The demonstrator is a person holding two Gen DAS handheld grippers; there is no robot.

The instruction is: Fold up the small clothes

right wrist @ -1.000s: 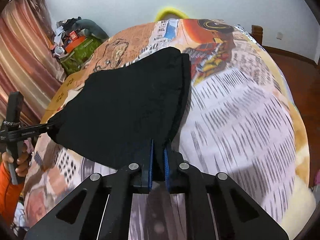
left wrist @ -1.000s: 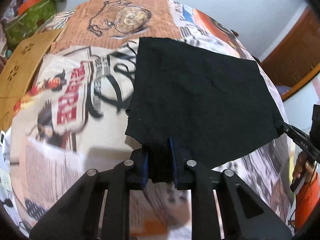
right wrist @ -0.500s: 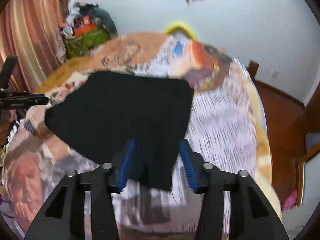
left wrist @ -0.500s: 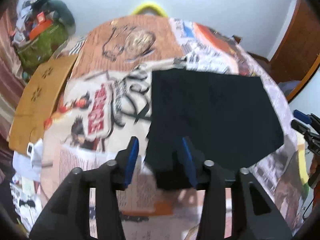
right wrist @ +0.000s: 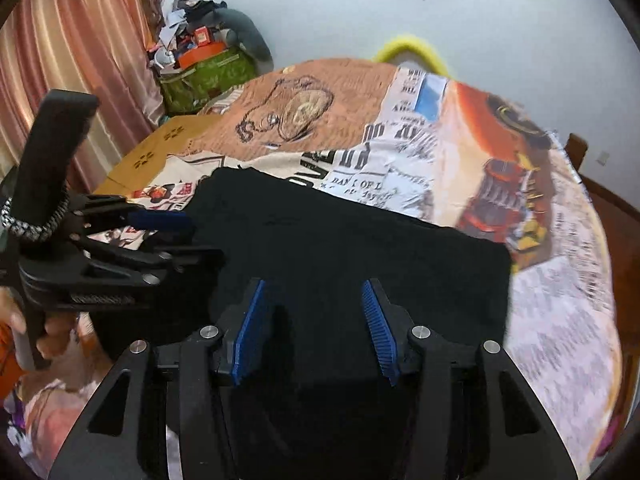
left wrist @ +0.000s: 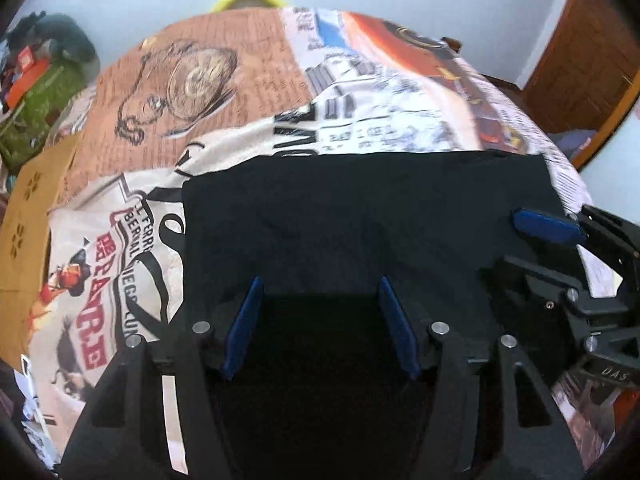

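A black garment [left wrist: 360, 216] lies flat on the printed bedspread [left wrist: 224, 92]; it also shows in the right wrist view [right wrist: 360, 248]. My left gripper [left wrist: 320, 320] is open and empty, its blue pads apart over the garment's near edge. My right gripper [right wrist: 316, 324] is open and empty over the garment's near right part. Each gripper shows in the other's view: the right one [left wrist: 560, 248] at the garment's right edge, the left one [right wrist: 152, 232] at its left edge.
A brown cardboard sheet [left wrist: 28, 216] lies on the bed's left side. A green bag with clutter [right wrist: 204, 72] stands by the pink curtain [right wrist: 72, 48]. A yellow ring [right wrist: 412, 50] shows behind the bed. A wooden door [left wrist: 588, 40] is at right.
Both grippers held the garment's near edge a second ago, then opened and let it go. The garment now lies flat, and both grippers have moved in over it.
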